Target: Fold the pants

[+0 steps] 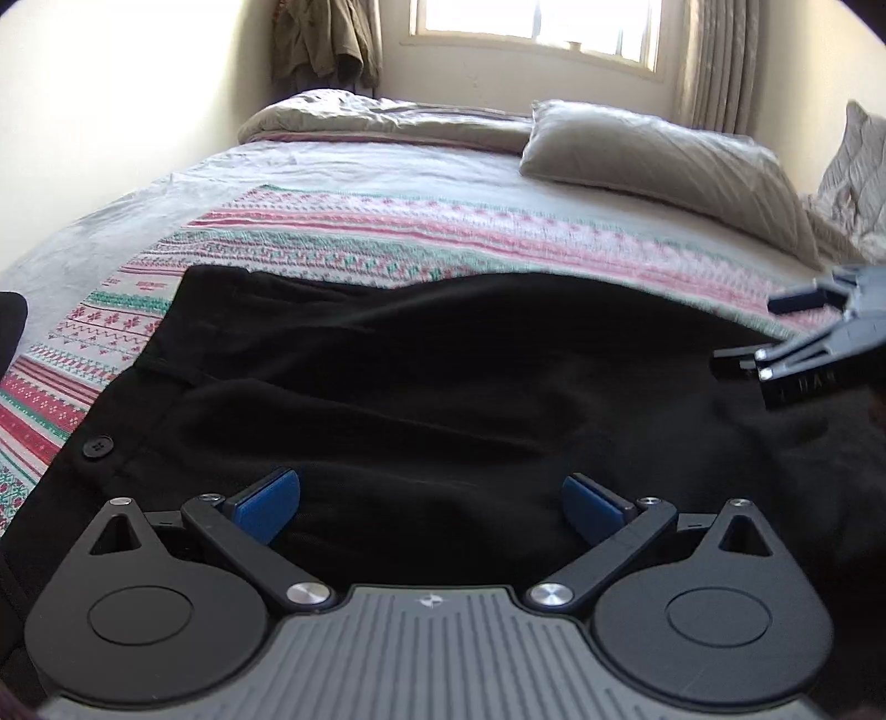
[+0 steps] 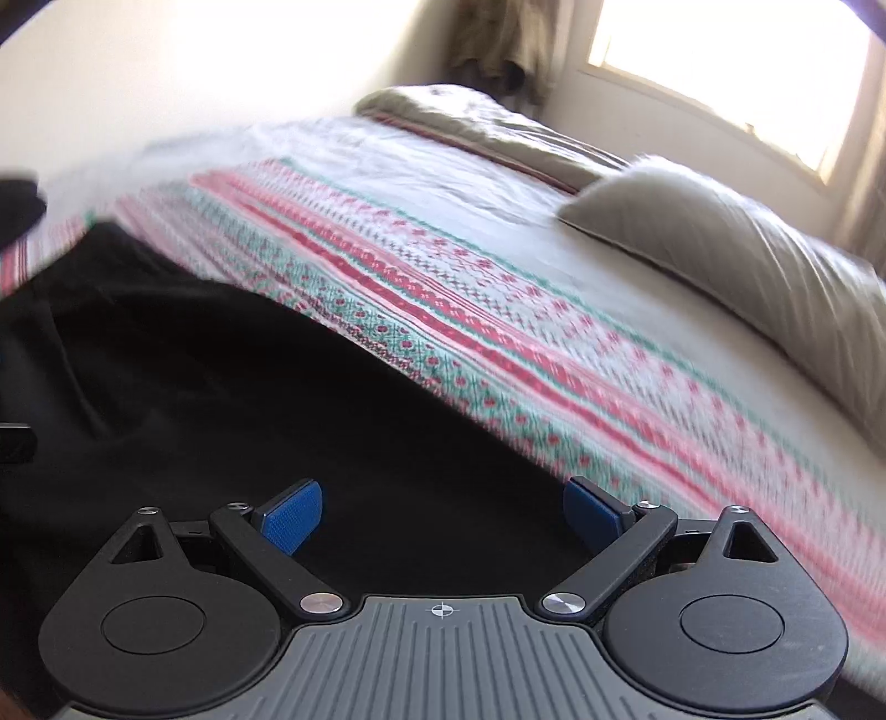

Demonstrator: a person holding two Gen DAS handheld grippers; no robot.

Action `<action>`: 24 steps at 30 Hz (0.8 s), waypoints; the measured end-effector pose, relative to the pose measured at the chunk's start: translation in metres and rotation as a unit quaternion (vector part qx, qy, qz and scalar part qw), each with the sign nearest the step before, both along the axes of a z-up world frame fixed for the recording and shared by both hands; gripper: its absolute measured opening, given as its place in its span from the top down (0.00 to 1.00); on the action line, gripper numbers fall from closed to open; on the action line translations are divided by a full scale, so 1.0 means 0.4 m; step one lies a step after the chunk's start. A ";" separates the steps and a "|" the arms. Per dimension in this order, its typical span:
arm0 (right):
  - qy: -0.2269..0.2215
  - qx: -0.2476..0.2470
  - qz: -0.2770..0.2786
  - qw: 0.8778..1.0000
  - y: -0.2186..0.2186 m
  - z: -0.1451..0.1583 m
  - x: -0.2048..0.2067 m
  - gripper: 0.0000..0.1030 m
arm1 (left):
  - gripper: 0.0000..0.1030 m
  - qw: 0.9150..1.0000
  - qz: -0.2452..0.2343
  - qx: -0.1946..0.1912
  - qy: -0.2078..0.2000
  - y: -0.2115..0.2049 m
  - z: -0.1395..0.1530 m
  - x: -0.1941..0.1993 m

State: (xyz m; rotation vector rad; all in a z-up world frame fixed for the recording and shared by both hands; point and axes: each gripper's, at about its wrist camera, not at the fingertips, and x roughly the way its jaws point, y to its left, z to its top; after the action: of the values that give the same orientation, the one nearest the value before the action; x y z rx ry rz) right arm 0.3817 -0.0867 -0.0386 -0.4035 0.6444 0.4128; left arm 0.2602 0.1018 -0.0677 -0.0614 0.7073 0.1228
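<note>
Black pants [image 1: 421, 387] lie spread across the patterned blanket [image 1: 387, 243] on the bed, waistband and a black button [image 1: 97, 446] at the left. My left gripper [image 1: 431, 507] is open just above the pants, its blue pads wide apart and empty. My right gripper [image 2: 443, 515] is open over the pants [image 2: 249, 421], near their far edge, with nothing between its pads. The right gripper also shows at the right edge of the left wrist view [image 1: 775, 332], above the pants. The right wrist view is motion-blurred.
A beige pillow [image 1: 664, 166] lies at the far right of the bed and a folded duvet [image 1: 387, 119] at the far end. A window [image 1: 531, 27] and curtains are behind. A dark object [image 1: 11, 327] sits at the left edge.
</note>
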 end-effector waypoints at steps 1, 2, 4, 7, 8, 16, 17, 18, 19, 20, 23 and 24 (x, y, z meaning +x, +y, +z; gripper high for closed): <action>-0.005 -0.018 0.011 1.000 0.007 -0.009 0.014 0.07 | 0.00 1.000 -0.002 0.005 0.001 -0.004 -0.007 0.000; -0.006 -0.034 0.020 0.999 0.013 -0.018 0.028 0.07 | 0.00 1.000 -0.003 0.010 -0.001 -0.006 -0.011 0.001; 0.000 -0.055 0.040 0.998 0.021 -0.039 0.053 0.07 | 0.00 1.000 -0.005 0.015 -0.005 -0.008 -0.012 0.000; 0.014 -0.027 0.052 0.998 0.007 -0.047 0.085 0.07 | 0.00 1.000 -0.006 0.011 -0.008 -0.005 -0.012 -0.004; 0.025 -0.012 0.049 0.998 -0.001 -0.048 0.098 0.09 | 0.00 1.000 -0.006 0.010 -0.008 -0.002 -0.012 -0.004; 0.091 0.099 0.012 0.991 -0.057 -0.052 0.143 0.65 | 0.00 1.000 -0.006 0.005 -0.007 -0.001 -0.008 -0.006; 0.094 0.102 0.008 0.990 -0.057 -0.047 0.140 0.76 | 0.00 1.000 -0.006 0.004 -0.006 0.002 -0.008 -0.003; 0.099 0.103 0.003 0.990 -0.055 -0.042 0.139 0.83 | 0.00 1.000 -0.005 0.002 -0.006 0.004 -0.008 -0.003; 0.100 0.100 -0.004 0.990 -0.054 -0.037 0.135 0.86 | 0.00 1.000 -0.003 0.000 -0.005 0.004 -0.007 -0.003; 0.100 0.095 -0.009 0.990 -0.050 -0.032 0.131 0.89 | 0.00 1.000 -0.002 -0.001 -0.005 0.008 -0.007 0.000; 0.093 0.092 -0.018 0.991 -0.045 -0.018 0.115 0.93 | 0.00 1.000 0.000 -0.008 -0.004 0.014 0.000 -0.001; 0.089 0.095 -0.019 0.991 -0.046 -0.010 0.105 0.94 | 0.00 1.000 0.000 -0.012 -0.004 0.019 0.002 0.001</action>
State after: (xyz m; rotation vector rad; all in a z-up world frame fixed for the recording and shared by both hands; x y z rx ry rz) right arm 0.4237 -0.1051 -0.0428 -0.1733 0.7783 0.4725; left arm 0.2606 0.1095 -0.0668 -0.0849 0.7000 0.1131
